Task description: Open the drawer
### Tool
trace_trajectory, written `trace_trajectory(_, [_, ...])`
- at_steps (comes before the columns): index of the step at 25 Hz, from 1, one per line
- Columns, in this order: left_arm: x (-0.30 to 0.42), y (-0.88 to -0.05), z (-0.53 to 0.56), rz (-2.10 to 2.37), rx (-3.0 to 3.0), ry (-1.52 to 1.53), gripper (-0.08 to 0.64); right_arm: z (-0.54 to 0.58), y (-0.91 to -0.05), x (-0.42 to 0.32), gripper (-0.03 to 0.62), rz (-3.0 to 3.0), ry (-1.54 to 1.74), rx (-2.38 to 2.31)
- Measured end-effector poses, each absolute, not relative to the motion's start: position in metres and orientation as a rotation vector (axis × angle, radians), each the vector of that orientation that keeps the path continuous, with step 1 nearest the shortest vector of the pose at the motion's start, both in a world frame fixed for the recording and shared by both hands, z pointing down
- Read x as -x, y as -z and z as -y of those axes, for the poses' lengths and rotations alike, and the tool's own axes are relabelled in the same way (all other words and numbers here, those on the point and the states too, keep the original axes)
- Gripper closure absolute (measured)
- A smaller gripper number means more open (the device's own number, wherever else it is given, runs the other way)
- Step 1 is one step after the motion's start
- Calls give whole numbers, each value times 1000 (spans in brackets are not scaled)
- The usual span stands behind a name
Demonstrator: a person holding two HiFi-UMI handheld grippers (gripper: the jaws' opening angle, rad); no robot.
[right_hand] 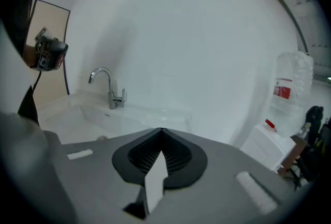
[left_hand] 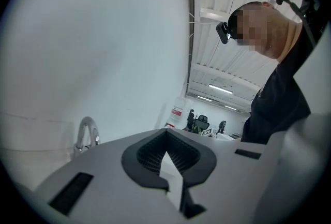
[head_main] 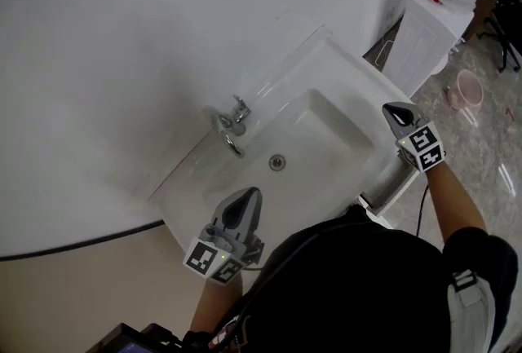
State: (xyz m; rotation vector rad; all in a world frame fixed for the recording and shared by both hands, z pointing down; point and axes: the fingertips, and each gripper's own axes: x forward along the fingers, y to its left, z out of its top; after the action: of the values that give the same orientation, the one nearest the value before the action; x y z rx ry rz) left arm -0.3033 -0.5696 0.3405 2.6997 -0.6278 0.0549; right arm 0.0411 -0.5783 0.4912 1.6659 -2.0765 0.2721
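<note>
Jaws together, left gripper [head_main: 247, 198], right gripper [head_main: 394, 110], red label [right_hand: 282, 89] illegible

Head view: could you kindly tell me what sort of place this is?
Probably a washbasin corner within a larger workspace: a white sink with a chrome tap stands against a white wall, and a water dispenser stands beside it.

wear: black top [head_main: 351, 278], pale strap [head_main: 466, 306] at 4 o'clock | left gripper [head_main: 247, 198], 7 o'clock: grey shell, black pads, black-and-white marker cube [head_main: 214, 259] | right gripper [head_main: 397, 113], 2 o'clock: same build, thin black cable [head_main: 422, 211]
</note>
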Motion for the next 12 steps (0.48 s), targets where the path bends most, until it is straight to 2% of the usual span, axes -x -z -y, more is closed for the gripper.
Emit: trace_trajectory(12, [465, -311, 563, 1078, -2617, 104, 568, 651, -388, 175, 592, 2478, -145, -1307])
